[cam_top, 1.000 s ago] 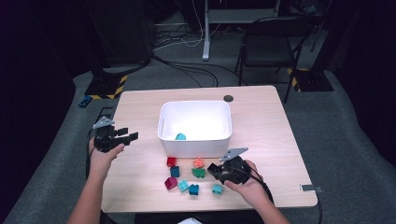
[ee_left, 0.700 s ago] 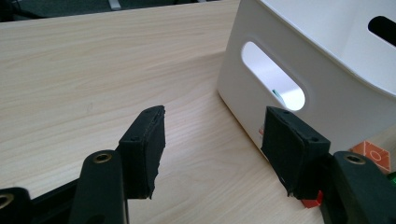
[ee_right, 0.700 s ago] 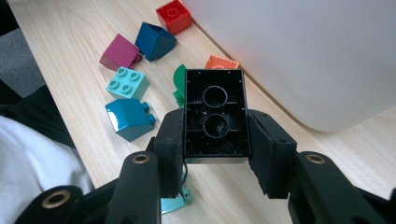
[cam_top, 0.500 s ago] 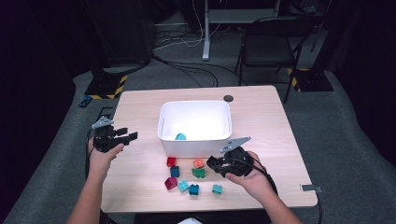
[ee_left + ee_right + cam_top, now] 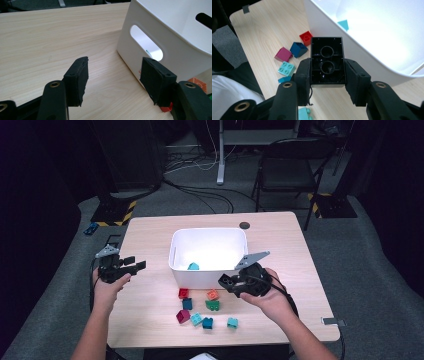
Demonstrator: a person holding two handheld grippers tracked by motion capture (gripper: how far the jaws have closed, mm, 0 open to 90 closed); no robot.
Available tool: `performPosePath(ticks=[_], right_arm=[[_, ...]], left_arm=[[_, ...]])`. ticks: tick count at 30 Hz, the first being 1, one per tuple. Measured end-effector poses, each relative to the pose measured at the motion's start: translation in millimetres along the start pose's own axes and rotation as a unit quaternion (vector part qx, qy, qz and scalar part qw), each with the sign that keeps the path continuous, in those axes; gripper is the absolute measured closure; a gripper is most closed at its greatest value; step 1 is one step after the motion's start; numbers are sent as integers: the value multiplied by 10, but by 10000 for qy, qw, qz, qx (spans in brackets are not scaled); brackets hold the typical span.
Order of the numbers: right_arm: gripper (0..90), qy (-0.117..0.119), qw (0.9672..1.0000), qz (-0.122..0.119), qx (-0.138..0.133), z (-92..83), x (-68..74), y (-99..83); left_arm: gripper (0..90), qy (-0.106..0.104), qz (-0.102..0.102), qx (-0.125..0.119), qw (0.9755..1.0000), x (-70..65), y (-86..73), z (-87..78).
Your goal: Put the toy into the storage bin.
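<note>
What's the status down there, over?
Right hand-held gripper shut on black brick, beside white bin. Left hand-held gripper open, holding nothing. Bin wall between brick and inside; other bricks loose on table.

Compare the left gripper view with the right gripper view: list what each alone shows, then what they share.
Left gripper view alone: the oval handle slot in the bin's side wall, and the left gripper with jaws apart and nothing between them.

Right gripper view alone: the right gripper clamped on a black brick seen from its hollow underside, a magenta brick, a dark blue brick, and a teal piece inside the bin.

Both: the white bin, the wooden table and a red brick.
</note>
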State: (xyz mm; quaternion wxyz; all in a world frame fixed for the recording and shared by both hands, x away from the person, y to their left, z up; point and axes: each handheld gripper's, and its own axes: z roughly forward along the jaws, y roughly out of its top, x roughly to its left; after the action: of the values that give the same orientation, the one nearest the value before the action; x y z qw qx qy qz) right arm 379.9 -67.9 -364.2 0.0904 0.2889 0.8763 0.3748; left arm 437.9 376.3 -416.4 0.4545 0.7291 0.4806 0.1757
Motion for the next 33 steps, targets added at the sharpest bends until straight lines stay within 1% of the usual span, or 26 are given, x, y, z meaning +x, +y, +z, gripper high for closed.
performPosePath(ticks=[3, 5, 8, 9, 10, 13, 15, 16, 18, 19, 23, 24, 25, 33], right_arm=[[584, 17, 10000, -36, -74, -48, -12, 92], [584, -31, 9999, -59, -108, -74, -14, 154], [584, -41, 9998, -114, -167, -103, -34, 255], [584, -38, 9998, -67, -196, -111, -39, 282], [584, -23, 9997, -88, -218, -114, -52, 303], [584, -37, 9996, -52, -279, -127, -87, 381], [584, -35, 9995, -38, -326, -130, -118, 433], [584, -28, 9994, 2, -343, -131, -130, 454], [584, -40, 9994, 35, -354, -124, -155, 493], [584, -43, 9993, -6, -374, -115, -175, 514], [584, -60, 9993, 59, -365, -64, -230, 597], [584, -77, 9993, 10, -374, -45, -248, 618], [584, -79, 9993, 15, -372, -24, -259, 638], [584, -54, 9993, -46, -357, 187, -334, 792]], left_arm=[[393, -2, -6, -2, 10000, 1, 0, 0], [393, -2, -6, -3, 10000, 0, -1, 0], [393, -5, 4, -12, 10000, -2, -1, 3], [393, -2, 4, -15, 10000, -2, -1, 3], [393, -10, -2, -5, 10000, 0, 0, 0], [393, -2, -26, -59, 10000, 8, -3, -1], [393, -1, -31, -46, 10000, 16, -1, -11], [393, 2, -38, -80, 10000, 17, -2, -8], [393, 1, -31, -65, 10000, 19, 0, -12], [393, -1, -36, -65, 10000, 19, 0, -12], [393, -5, -29, -47, 10000, 19, 2, -17], [393, 8, -35, -78, 10000, 18, 0, -14], [393, -9, -23, -36, 10000, 21, 3, -21], [393, -3, -63, -64, 10000, 36, 0, -23]])
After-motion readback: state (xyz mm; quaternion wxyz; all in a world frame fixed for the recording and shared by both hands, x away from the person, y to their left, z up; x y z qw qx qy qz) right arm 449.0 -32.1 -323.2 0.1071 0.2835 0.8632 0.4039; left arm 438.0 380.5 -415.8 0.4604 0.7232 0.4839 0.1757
